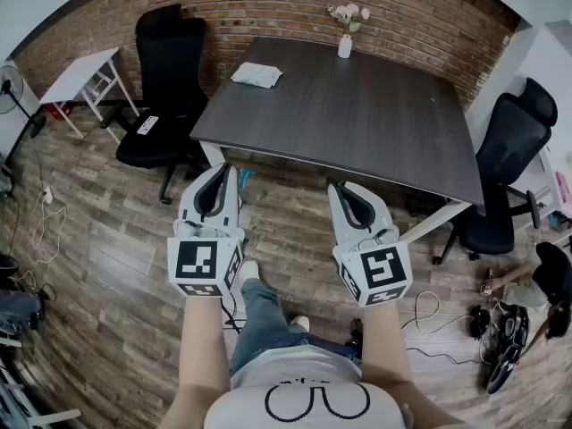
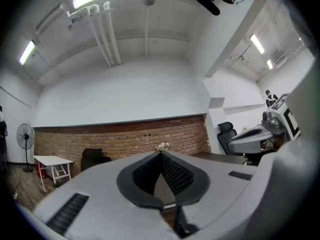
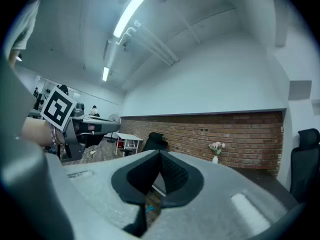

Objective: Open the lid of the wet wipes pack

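The wet wipes pack (image 1: 256,75), pale green and white, lies flat on the far left part of the dark table (image 1: 357,114). My left gripper (image 1: 217,170) is held level over the floor, short of the table's near edge, its jaws shut with nothing between them. My right gripper (image 1: 344,190) is beside it, also level, tips together and empty. In the left gripper view the gripper (image 2: 161,153) points toward the brick wall. The right gripper view shows that gripper (image 3: 160,154) closed, with the flowers beyond.
A small white vase with flowers (image 1: 346,27) stands at the table's far edge. Black office chairs sit left (image 1: 165,88) and right (image 1: 509,168) of the table. A white side table (image 1: 85,79) is far left. Cables and gear lie on the wooden floor at right (image 1: 509,329).
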Demonstrator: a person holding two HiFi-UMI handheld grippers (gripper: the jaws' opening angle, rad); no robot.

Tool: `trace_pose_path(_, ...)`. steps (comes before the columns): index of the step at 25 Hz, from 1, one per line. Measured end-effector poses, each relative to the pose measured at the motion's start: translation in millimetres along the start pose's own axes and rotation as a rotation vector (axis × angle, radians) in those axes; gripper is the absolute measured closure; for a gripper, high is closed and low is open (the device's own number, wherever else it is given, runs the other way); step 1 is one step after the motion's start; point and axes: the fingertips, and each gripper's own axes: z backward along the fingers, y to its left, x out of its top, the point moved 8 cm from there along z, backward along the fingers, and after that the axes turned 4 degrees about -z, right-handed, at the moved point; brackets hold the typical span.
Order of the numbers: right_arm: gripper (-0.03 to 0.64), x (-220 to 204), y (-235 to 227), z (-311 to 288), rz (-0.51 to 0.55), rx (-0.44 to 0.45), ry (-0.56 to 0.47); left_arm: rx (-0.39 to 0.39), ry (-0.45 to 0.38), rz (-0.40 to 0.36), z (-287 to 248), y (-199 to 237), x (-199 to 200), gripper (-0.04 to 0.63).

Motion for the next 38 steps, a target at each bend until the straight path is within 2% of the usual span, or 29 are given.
trace_pose_path(8, 0.614, 8.7, -3.7, -18.3, -0.004, -0.009, 0.004, 0.024, -0.020, -0.017, -4.3, 18.4, 7.0, 0.597)
trace_pose_path(16, 0.614, 7.2, -10.4, -73.5, -0.018, 0.004, -0.008, 0.037, -0.005, 0.001, -35.3, 60.5, -13.5, 0.597)
trace_pose_path(24, 0.614, 9.8, -7.3, -184.7, 0.007, 0.006, 0.023, 0.010, 0.006, 0.011, -106.1, 144.8, -36.2, 0.597)
trace_pose_path(34, 0.614, 20.7, 7.2, -325.1, 0.032, -0.049, 0.047, -0.034, 0.013, -0.005, -200.8, 260.3, -58.3, 0.597)
trace_pose_path(38, 0.614, 20.9, 10.0, -357.7, 0.055, -0.065, 0.072, -0.033, -0.030, 0.065, -223.2, 294.8, -63.8, 0.597)
